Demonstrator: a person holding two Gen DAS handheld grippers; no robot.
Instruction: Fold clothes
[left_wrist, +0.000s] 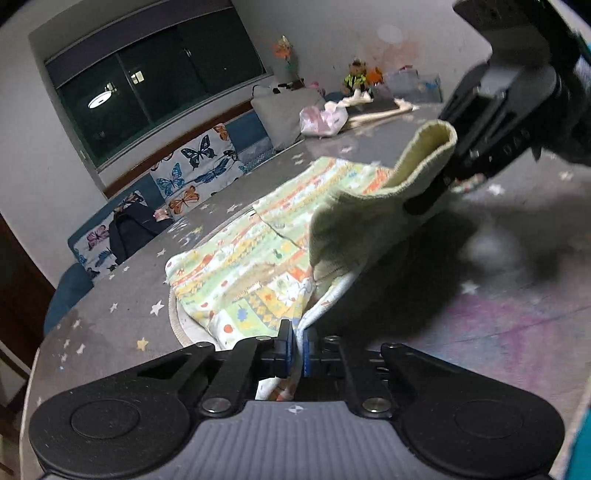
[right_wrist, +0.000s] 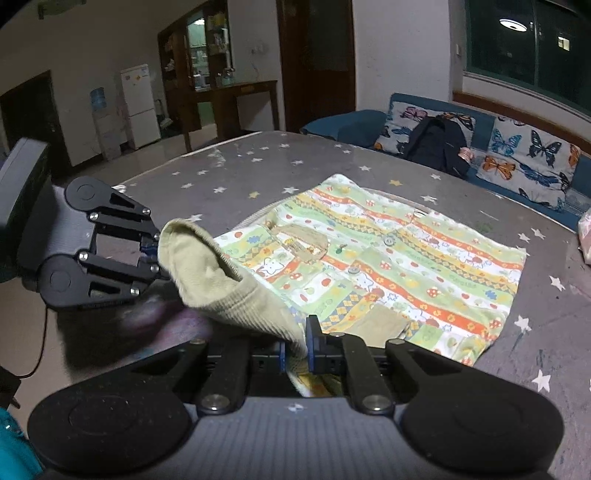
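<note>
Clothing of patterned cotton, a small shirt (right_wrist: 388, 258) striped in green, yellow and orange with cartoon prints and a ribbed pale-green cuffed sleeve (right_wrist: 229, 280), is spread on a grey star-printed table cover (right_wrist: 258, 170). Most of the shirt lies flat on that cover, while its near edge and the sleeve are lifted clear of it. The sleeve end is pinched between the nearly closed blue-padded jaws of the right gripper (right_wrist: 295, 349), seen from the other side at (left_wrist: 443, 184). The shirt's near hem is clamped in the left gripper (left_wrist: 297, 345), whose jaws are drawn almost together on the fabric; it is also seen at (right_wrist: 153, 254). Beyond the shirt, a blue sofa with butterfly-print cushions (right_wrist: 517, 155) is set under a dark window (left_wrist: 155, 74).
</note>
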